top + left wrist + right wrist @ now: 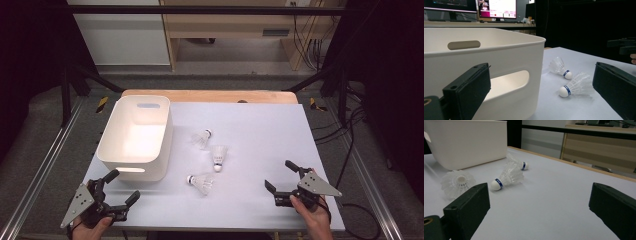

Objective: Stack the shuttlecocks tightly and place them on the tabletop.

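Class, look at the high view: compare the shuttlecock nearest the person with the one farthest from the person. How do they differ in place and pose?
The nearest shuttlecock lies with its cork pointing left toward the white bin; the farthest shuttlecock has its cork pointing to the upper right, away from the bin. The nearest lies by the bin's front corner, the farthest beside its long wall. Both are white, on their sides, ungripped.

Grey floor [235, 80], wooden desk [225, 22], lit monitors [496, 8], dark surroundings beyond.
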`<action>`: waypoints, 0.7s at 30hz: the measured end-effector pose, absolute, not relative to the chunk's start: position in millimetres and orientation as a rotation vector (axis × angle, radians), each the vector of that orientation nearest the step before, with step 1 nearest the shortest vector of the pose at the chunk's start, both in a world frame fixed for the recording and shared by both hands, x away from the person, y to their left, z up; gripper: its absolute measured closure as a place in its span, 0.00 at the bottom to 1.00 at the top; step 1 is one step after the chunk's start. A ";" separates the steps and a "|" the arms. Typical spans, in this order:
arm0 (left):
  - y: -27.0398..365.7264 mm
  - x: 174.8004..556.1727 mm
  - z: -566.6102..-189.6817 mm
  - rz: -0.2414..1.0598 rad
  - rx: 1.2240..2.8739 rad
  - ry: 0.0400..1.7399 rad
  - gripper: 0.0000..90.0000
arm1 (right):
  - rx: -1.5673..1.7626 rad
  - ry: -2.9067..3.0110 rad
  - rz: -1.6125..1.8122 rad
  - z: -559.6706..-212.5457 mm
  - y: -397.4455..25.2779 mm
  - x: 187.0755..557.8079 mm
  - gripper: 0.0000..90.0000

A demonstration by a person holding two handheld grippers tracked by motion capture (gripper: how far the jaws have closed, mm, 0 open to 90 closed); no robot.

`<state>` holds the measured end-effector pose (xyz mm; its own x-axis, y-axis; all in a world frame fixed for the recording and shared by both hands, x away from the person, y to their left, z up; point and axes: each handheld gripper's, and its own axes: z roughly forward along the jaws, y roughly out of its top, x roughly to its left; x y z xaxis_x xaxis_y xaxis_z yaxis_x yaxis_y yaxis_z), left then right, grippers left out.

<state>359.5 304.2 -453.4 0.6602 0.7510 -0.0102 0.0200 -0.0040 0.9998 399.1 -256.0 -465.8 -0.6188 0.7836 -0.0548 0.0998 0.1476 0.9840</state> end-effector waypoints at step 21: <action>242.4 355.0 -454.8 0.590 1.736 0.517 0.02 | 0.894 1.840 1.519 -466.0 -253.1 400.9 0.03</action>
<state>355.0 242.4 -454.8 0.7750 0.6207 0.1184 0.0358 -0.2302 0.9725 400.9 -253.1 -466.0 -0.6039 0.7968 -0.0215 0.1297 0.1249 0.9836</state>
